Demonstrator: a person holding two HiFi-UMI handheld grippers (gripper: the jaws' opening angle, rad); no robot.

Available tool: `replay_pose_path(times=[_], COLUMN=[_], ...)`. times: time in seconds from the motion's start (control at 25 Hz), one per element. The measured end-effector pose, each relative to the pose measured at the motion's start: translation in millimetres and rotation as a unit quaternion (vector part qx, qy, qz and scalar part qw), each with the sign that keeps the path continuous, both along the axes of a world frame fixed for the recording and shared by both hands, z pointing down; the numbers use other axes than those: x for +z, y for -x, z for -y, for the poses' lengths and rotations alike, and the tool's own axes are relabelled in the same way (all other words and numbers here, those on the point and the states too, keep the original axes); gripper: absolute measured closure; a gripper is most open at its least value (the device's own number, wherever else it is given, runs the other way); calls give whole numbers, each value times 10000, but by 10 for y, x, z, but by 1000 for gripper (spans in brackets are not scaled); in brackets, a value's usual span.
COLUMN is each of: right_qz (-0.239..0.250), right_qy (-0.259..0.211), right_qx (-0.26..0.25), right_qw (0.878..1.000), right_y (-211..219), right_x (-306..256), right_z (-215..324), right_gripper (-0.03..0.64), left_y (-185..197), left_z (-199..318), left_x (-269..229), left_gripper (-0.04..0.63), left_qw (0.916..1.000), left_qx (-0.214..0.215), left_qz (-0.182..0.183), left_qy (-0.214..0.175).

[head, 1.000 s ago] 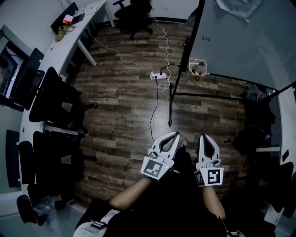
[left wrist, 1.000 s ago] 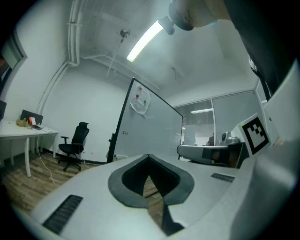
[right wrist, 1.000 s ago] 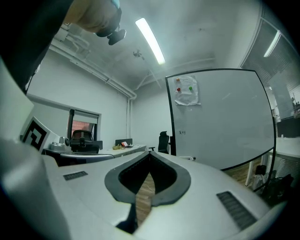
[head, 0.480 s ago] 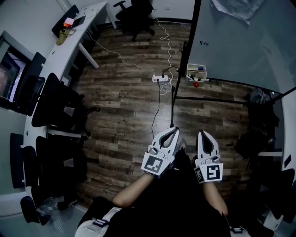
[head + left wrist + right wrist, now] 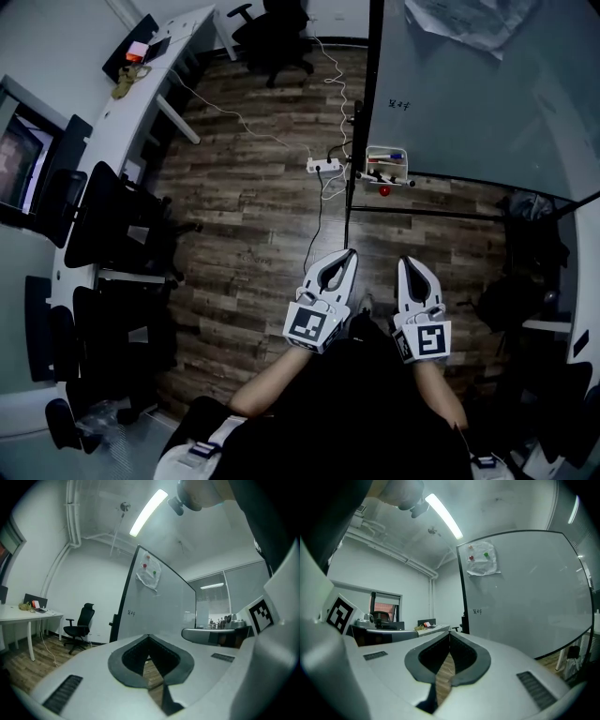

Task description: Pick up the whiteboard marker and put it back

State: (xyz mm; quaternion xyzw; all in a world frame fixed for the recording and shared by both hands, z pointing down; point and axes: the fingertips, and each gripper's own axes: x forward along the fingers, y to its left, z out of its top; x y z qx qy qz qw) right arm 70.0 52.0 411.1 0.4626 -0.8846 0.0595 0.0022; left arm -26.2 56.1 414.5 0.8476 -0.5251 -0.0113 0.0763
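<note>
A large whiteboard (image 5: 469, 94) on a black stand fills the upper right of the head view. On its lower left corner hangs a small white tray (image 5: 386, 167) with markers, one blue-capped (image 5: 391, 156), and a red round thing (image 5: 382, 189) below it. My left gripper (image 5: 345, 255) and right gripper (image 5: 411, 264) are held side by side over the wooden floor, well short of the tray. Both are shut with nothing between the jaws. The left gripper (image 5: 149, 636) and the right gripper (image 5: 450, 632) point level at the whiteboard (image 5: 159, 606) (image 5: 525, 602). No marker shows in either gripper view.
A white power strip (image 5: 320, 165) and trailing cables lie on the floor by the stand's black foot bar (image 5: 348, 211). A curved white desk (image 5: 122, 103) with black chairs (image 5: 103, 216) lines the left. Another black chair (image 5: 272, 33) stands at the back.
The whiteboard and its tray have shifted left and nearer in the head view as the person walks forward. Both grippers stay shut, side by side.
</note>
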Motion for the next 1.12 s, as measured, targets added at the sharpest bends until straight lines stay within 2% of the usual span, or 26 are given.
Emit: replay_pose_path(times=[0.56,0.68,0.84,1.12], right_qz=[14,176,77,177], right_qy=[133,80,212,197], right_qx=[-407,-445,-435,-600], right_qw=[9991,9988,9988,9978], right_y=[-275,-321,-413,-353], right_x=[48,9,115,179], right_z=[561,662,750,822], right_gripper=[603,603,603,603], left_y=[-298,-311,-306,-262], left_z=[532,596,658,756], left_x=[40,56,79,142], left_gripper=[588,588,588,588], left_qw=[9991,9983,9974,9964], left_qx=[-410,-550,-667,-751], left_qz=[107,76,72,62], left_qy=[103,183,280,379])
